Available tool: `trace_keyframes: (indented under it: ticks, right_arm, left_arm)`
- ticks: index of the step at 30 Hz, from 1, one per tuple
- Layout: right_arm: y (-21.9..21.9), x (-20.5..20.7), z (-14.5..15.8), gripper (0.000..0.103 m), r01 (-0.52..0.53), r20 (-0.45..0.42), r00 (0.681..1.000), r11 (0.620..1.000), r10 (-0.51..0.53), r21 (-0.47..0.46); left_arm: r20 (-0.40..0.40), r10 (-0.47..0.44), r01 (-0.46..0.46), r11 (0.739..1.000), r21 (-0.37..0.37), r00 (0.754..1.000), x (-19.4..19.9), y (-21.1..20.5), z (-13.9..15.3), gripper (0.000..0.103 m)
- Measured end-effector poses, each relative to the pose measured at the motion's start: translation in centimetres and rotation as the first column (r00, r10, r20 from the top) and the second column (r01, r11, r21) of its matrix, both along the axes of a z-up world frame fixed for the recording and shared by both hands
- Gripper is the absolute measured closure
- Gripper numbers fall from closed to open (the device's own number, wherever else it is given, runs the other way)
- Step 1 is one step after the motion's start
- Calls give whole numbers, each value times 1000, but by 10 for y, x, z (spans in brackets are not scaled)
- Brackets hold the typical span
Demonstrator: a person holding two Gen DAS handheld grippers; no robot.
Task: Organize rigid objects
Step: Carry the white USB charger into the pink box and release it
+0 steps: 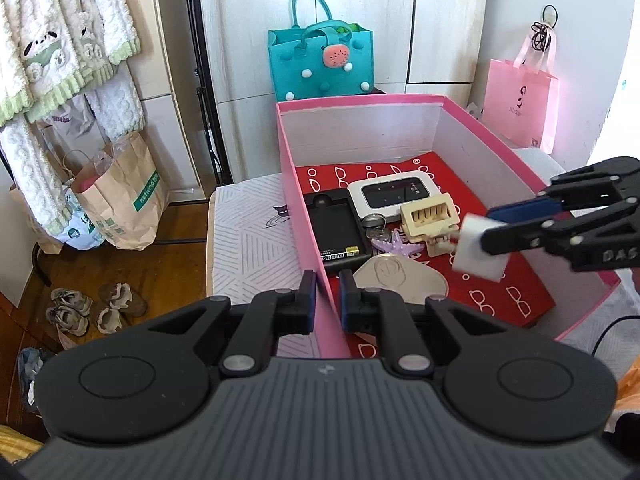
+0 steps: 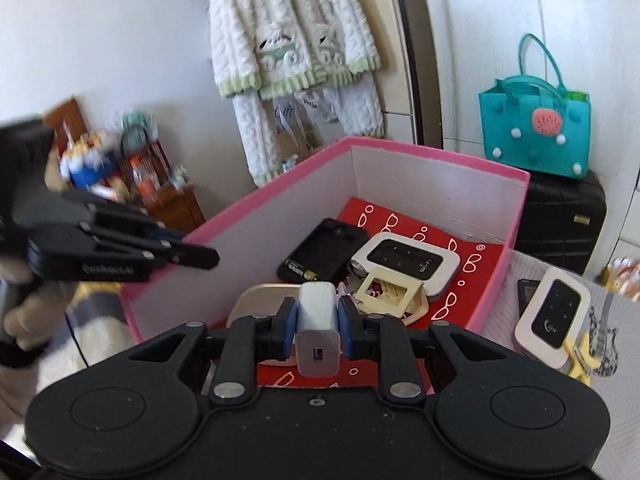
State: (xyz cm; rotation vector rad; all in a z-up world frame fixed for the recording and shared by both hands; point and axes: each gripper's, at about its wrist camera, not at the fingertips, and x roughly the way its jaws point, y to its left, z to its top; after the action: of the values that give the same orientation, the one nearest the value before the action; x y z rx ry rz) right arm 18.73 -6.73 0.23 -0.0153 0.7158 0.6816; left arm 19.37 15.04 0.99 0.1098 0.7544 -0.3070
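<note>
A pink box [image 1: 472, 120] with a red patterned floor stands on the table. My left gripper [image 1: 327, 282] is shut on its near left wall, which runs between the pads. In the right wrist view the left gripper [image 2: 208, 257] shows blurred at that wall. My right gripper [image 2: 318, 309] is shut on a white USB charger block [image 2: 318, 326] and hangs over the box's near end. In the left wrist view the right gripper [image 1: 490, 227] comes in from the right with the charger [image 1: 474, 246]. Inside the box lie a white WiFi router [image 1: 394, 196], a black case [image 1: 338, 228] and a cream clip [image 1: 430, 220].
A purple starfish [image 1: 394, 246], keys and a silver metal disc [image 1: 400, 276] also lie in the box. Outside it on the right rest a second white router [image 2: 552, 316], a black item [image 2: 528, 288] and a yellow star [image 2: 582, 360]. A teal bag [image 1: 320, 60] stands behind.
</note>
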Motion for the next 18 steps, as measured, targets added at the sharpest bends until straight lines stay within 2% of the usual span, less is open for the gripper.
trace_keyframes:
  ticks: [2, 4, 9, 13, 18]
  right_arm:
    - [0, 5, -2, 78, -19, -52, 998, 999, 20, 32]
    - [-3, 6, -1, 78, -18, -66, 998, 999, 20, 44]
    - [-7, 0, 6, 75, 53, 52, 997, 999, -52, -4]
    - [-21, -8, 14, 74, 77, 76, 994, 996, -80, 35]
    - [-39, -23, 22, 72, 132, 124, 983, 991, -135, 28]
  left_arm:
    - [0, -2, 2, 1000, -8, 1000, 0, 1, 0, 92]
    - [1, -1, 1, 1000, -21, 1000, -1, 2, 0, 92]
    - [2, 6, -6, 999, -35, 1000, 1, 3, 0, 91]
    - [11, 11, -11, 1000, -29, 1000, 8, 1, 0, 92]
    - [37, 13, -14, 1000, 20, 999, 16, -7, -1, 92]
